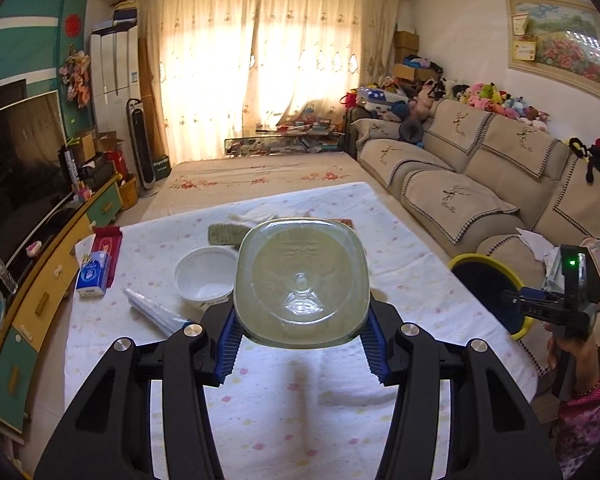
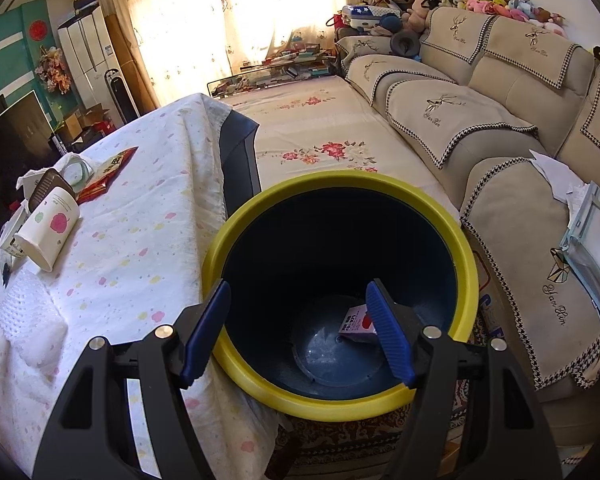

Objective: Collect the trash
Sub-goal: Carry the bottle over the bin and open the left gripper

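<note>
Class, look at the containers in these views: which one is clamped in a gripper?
The clear plastic bottle, clamped bottom-first in the left gripper. The white bowl and paper cup lie free on the table.

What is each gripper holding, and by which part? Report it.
The left gripper clamps a clear squarish plastic bottle by its side walls near the base. The right gripper is open and holds nothing, poised over the yellow-rimmed dark bin.
</note>
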The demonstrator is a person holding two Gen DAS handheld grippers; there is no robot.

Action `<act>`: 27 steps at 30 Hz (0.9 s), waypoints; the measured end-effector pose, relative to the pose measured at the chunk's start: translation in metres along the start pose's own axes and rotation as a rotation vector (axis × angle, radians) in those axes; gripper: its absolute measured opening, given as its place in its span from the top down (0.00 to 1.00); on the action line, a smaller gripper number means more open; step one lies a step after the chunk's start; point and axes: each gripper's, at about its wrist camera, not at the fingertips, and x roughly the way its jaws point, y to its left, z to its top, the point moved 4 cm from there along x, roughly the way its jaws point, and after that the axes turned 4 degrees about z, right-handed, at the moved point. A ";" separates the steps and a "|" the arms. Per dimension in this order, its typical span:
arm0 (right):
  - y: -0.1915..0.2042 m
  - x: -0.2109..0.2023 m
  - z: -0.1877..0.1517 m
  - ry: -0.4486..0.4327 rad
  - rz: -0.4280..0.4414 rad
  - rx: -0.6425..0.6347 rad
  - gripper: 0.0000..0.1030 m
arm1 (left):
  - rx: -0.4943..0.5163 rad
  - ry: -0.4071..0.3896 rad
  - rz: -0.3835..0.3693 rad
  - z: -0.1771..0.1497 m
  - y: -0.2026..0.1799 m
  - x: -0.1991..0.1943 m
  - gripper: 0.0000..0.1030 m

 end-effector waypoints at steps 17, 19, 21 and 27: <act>-0.057 -0.042 0.000 -0.091 -0.031 0.096 0.35 | 0.214 0.011 -0.342 0.038 -0.200 0.033 0.50; -0.067 -0.046 -0.001 -0.101 -0.048 0.111 0.35 | 0.231 0.036 -0.381 0.037 -0.227 0.052 0.50; -0.078 -0.050 -0.001 -0.108 -0.059 0.129 0.35 | 0.245 0.067 -0.405 0.034 -0.251 0.073 0.50; -0.105 -0.055 -0.005 -0.115 -0.077 0.175 0.35 | 0.288 0.159 -0.447 0.017 -0.311 0.132 0.50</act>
